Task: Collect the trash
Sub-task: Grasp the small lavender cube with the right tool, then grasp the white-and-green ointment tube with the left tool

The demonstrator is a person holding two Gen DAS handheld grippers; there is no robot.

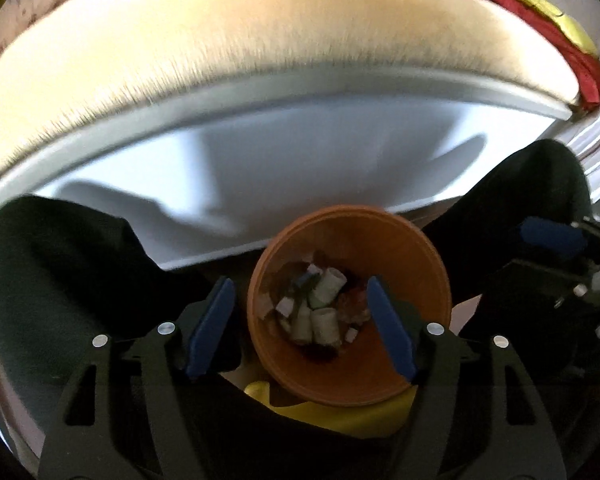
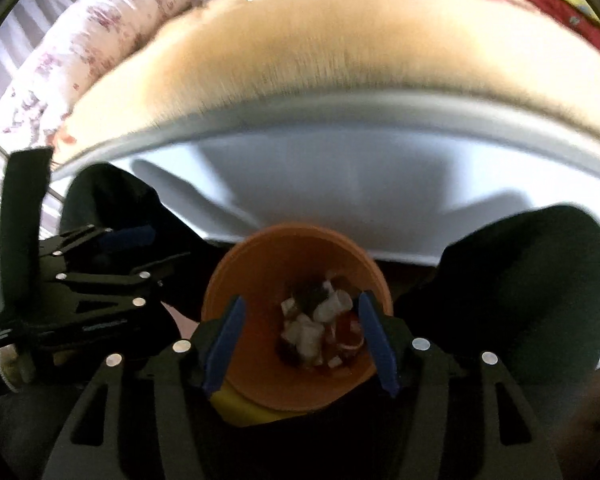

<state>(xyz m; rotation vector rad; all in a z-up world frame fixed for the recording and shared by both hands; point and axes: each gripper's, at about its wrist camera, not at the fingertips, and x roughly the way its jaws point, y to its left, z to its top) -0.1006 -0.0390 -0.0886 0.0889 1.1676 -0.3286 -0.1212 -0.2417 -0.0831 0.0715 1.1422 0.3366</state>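
An orange bin (image 1: 416, 256) stands on the floor between the person's dark-trousered knees, below the bed's edge. It holds several crumpled white paper pieces (image 1: 325, 304) and some red scraps. My left gripper (image 1: 300, 324) hangs above the bin, open and empty. The bin also shows in the right wrist view (image 2: 260, 264), with the white trash (image 2: 312, 328) inside. My right gripper (image 2: 300, 340) is above it, open and empty. Each gripper shows at the side of the other's view: the right one (image 1: 560, 264) and the left one (image 2: 112, 264).
A fuzzy cream blanket (image 1: 228, 40) covers the bed, with a white sheet (image 1: 284, 160) hanging down its side. A red and yellow cloth (image 1: 540, 12) lies at the far right. A floral pillow (image 2: 100, 28) lies at the left. A yellow thing (image 1: 352, 416) lies under the bin.
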